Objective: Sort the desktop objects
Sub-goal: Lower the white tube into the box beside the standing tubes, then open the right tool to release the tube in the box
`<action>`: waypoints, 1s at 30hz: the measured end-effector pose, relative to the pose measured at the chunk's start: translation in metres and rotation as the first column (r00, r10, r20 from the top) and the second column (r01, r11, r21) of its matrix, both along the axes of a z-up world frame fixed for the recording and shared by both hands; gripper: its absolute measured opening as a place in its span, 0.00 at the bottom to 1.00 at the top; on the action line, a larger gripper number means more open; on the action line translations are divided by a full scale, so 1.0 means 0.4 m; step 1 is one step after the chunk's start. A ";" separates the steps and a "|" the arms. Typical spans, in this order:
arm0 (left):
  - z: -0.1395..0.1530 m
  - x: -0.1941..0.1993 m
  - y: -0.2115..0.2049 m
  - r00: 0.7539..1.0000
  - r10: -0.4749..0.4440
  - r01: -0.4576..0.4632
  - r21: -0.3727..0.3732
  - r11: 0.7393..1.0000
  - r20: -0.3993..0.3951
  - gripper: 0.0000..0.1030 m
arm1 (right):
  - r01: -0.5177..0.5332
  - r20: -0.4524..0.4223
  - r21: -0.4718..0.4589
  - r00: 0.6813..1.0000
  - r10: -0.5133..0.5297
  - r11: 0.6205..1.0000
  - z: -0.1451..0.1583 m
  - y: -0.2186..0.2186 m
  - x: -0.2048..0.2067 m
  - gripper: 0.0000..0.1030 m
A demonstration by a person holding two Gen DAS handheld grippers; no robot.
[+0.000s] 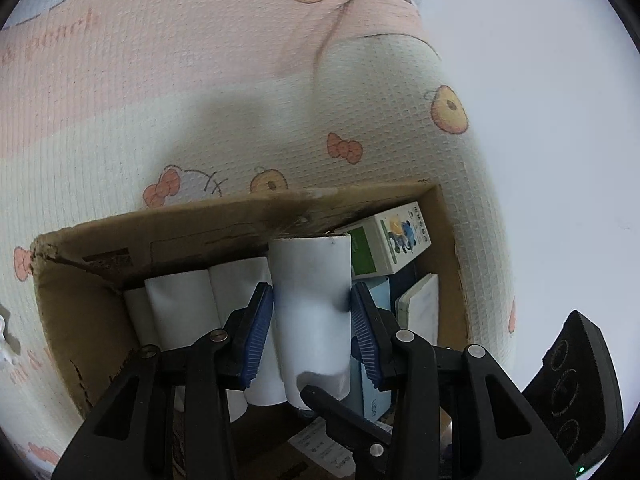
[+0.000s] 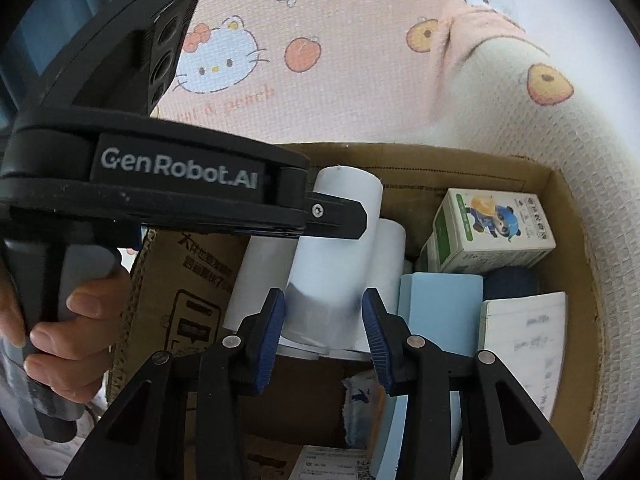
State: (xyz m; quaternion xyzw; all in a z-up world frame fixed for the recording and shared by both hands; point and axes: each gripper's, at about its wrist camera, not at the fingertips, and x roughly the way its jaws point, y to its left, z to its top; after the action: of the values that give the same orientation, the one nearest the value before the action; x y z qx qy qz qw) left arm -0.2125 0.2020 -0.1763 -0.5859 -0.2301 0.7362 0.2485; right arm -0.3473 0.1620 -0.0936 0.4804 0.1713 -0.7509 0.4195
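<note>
Left gripper (image 1: 312, 320): blue pads clamped on both sides of a white paper roll (image 1: 310, 300), held tilted over the cardboard box (image 1: 80, 304).
Right gripper (image 2: 324, 328): blue pads stand on either side of the same white roll, low on its body; the right pad shows a thin gap, the left pad sits at the roll's edge; whether they press I cannot tell.
Left hand (image 2: 60, 320): fingers wrapped round the grey handle of the left gripper's black body, seen in the right wrist view.
White paper roll, place: inside the box, above other white rolls (image 1: 180, 300) that lie side by side along the box's left part.
Small carton (image 2: 492, 232): white and green with a cartoon animal, leaning in the far right corner of the box.
Light blue box (image 2: 440, 312): just right of the held roll, close beside the right gripper's right finger.
White pad (image 2: 524, 344): stands against the box's right wall, beside the blue box.
Dark blue object (image 2: 510, 280): between carton and pad; kind unclear.
In the way: the neighbouring rolls crowd the held roll on its left.
Bedding (image 1: 160, 80): pink and cream cartoon-print fabric beneath and behind the box.
</note>
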 end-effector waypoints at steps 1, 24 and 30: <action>-0.004 -0.003 0.001 1.000 0.001 -0.001 -0.018 1.000 0.005 0.43 | 0.002 0.005 -0.003 1.000 -0.002 1.000 0.000 0.002 -0.003 0.37; 0.131 0.114 -0.083 0.972 -0.020 0.011 -0.042 0.999 -0.233 0.43 | 0.019 -0.177 -0.035 0.984 -0.025 0.999 0.134 0.033 0.115 0.37; 0.202 0.210 -0.137 0.917 -0.076 0.054 -0.066 0.996 -0.392 0.43 | 0.047 -0.167 -0.127 0.984 -0.068 0.991 0.158 0.062 0.188 0.37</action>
State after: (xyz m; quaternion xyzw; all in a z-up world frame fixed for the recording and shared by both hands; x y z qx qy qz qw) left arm -0.1285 0.1474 -0.0955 -0.4395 -0.1358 0.8364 0.2980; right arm -0.2722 0.1869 -0.0302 0.3922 0.1465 -0.8103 0.4101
